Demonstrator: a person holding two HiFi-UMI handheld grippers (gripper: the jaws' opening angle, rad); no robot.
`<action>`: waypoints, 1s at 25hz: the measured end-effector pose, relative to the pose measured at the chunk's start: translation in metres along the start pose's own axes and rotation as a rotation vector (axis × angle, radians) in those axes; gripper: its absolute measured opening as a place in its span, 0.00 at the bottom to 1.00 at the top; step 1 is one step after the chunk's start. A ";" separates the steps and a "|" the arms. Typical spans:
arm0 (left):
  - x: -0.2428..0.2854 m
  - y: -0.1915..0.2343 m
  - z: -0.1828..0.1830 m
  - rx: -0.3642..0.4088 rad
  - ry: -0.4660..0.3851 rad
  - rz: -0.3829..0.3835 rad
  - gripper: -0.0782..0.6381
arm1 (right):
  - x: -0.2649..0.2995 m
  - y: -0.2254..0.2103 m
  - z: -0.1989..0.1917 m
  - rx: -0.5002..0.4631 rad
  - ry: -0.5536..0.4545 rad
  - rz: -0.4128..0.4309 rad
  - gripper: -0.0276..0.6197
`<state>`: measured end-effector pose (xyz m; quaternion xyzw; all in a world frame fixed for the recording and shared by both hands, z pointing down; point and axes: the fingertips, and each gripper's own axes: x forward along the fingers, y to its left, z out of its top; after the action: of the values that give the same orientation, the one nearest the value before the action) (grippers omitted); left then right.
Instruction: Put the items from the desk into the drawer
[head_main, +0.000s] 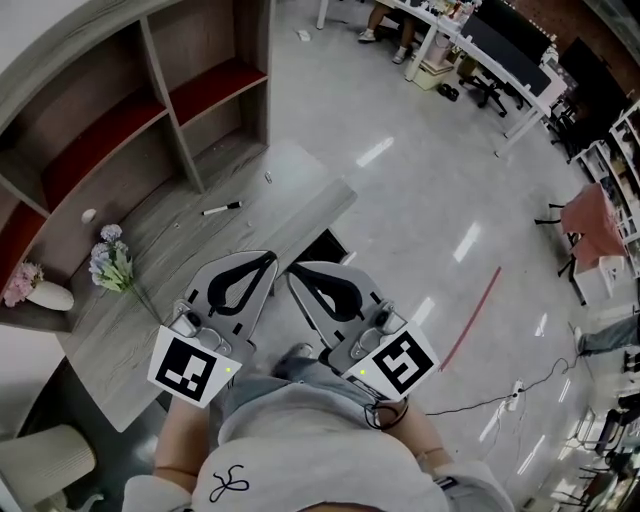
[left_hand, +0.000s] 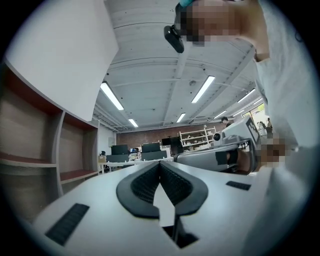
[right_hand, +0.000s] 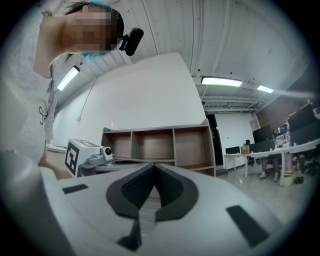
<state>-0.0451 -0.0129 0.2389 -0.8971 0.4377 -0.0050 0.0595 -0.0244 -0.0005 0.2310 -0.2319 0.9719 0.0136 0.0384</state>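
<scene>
Marker pen (head_main: 221, 209): a slim dark stick, lying flat on the desk top, well apart from both grippers.
Desk (head_main: 290, 195): a long slab with a pale grey wood grain and a squared corner, running away from the person.
Other desk items: a tiny pale object (head_main: 268, 177) is lying beyond the pen. A bunch of lilac flowers (head_main: 108, 262) is lying near the desk's left edge. A rounded white vase (head_main: 52, 296) holding pink flowers is sitting further left.
Shelf unit (head_main: 150, 110): open wooden compartments with dark red floors, standing along the desk's far side.
Left gripper (head_main: 268, 258): smooth grey plastic with ribbed black pads. Its jaws are pressing together at the tips and holding nothing, and the person is keeping it close to the body.
Right gripper (head_main: 297, 270): the same build. Its jaws are meeting at the tips with nothing between them, just beside the left gripper.
Drawer: a dark gap (head_main: 327, 243) is showing under the desk's near edge — I cannot tell whether it is the drawer.
Head view only: the desk top and everything lying on it.
Left gripper view only: ceiling strip lights are glowing and distant monitors and racks are showing, with the right gripper at its right side.
Right gripper view only: the shelf unit is appearing upright as three compartments under a plain white wall — the left gripper's marker cube is showing at the left.
</scene>
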 end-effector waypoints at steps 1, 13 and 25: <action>0.006 -0.001 0.000 0.006 -0.003 0.003 0.12 | -0.002 -0.006 -0.001 0.003 -0.001 0.001 0.05; 0.039 0.007 -0.020 -0.011 0.065 0.020 0.12 | -0.001 -0.047 -0.013 0.065 -0.004 -0.004 0.05; 0.058 0.068 -0.042 0.004 0.093 -0.009 0.12 | 0.036 -0.072 -0.017 0.071 0.023 -0.076 0.05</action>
<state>-0.0652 -0.1040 0.2704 -0.8978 0.4358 -0.0478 0.0410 -0.0248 -0.0811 0.2445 -0.2670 0.9627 -0.0252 0.0358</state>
